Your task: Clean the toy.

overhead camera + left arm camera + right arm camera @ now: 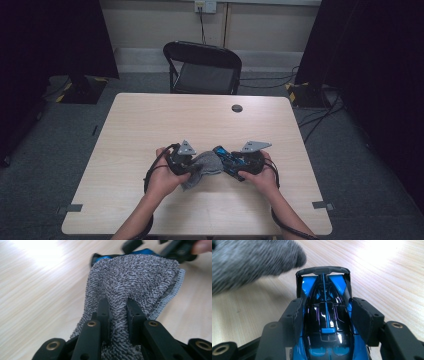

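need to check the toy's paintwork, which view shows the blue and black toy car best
The right gripper view: the glossy blue and black toy car sits close up, roof and rear wing sharp, between the right claw's jaws. The left gripper view shows a blue sliver behind the grey terry cloth; in the high view it is small.

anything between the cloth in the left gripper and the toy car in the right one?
Nothing visible. The left gripper is shut on the grey cloth, whose free end hangs right at the rear wing of the blue toy car clamped in the right gripper. Bare table around them.
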`<control>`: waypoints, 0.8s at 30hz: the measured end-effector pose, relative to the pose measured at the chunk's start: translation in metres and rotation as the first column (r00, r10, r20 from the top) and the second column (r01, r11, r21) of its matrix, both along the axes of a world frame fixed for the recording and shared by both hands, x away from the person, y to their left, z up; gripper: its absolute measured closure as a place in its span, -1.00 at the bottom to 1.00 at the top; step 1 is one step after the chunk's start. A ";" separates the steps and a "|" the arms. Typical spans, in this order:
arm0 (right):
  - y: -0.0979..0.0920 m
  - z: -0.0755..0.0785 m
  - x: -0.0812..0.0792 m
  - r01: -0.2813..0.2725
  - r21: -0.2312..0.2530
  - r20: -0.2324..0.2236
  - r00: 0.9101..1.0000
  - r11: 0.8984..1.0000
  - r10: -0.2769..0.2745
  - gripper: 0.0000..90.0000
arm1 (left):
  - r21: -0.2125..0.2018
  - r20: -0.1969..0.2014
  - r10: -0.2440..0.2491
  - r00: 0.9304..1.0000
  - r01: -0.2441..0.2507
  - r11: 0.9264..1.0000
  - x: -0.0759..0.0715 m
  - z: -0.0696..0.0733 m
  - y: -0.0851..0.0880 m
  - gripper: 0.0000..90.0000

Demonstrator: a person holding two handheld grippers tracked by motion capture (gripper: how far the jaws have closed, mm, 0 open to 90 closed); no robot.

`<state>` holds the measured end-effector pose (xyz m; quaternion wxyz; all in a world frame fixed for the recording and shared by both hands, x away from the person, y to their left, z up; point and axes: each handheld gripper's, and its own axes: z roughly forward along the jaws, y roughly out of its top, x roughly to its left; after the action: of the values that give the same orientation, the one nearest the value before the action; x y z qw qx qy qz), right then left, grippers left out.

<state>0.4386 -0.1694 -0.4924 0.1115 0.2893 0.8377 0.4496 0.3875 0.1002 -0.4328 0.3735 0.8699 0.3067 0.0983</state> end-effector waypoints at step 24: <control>0.000 -0.001 0.003 -0.012 0.016 -0.003 1.000 1.000 0.013 -0.02 | 0.027 -0.071 -0.258 0.964 0.260 0.965 -0.031 -0.028 -0.070 0.69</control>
<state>0.4414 -0.1696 -0.4935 0.1049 0.2858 0.8360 0.4566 0.3566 0.0298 -0.4613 0.3569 0.9119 0.2010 0.0249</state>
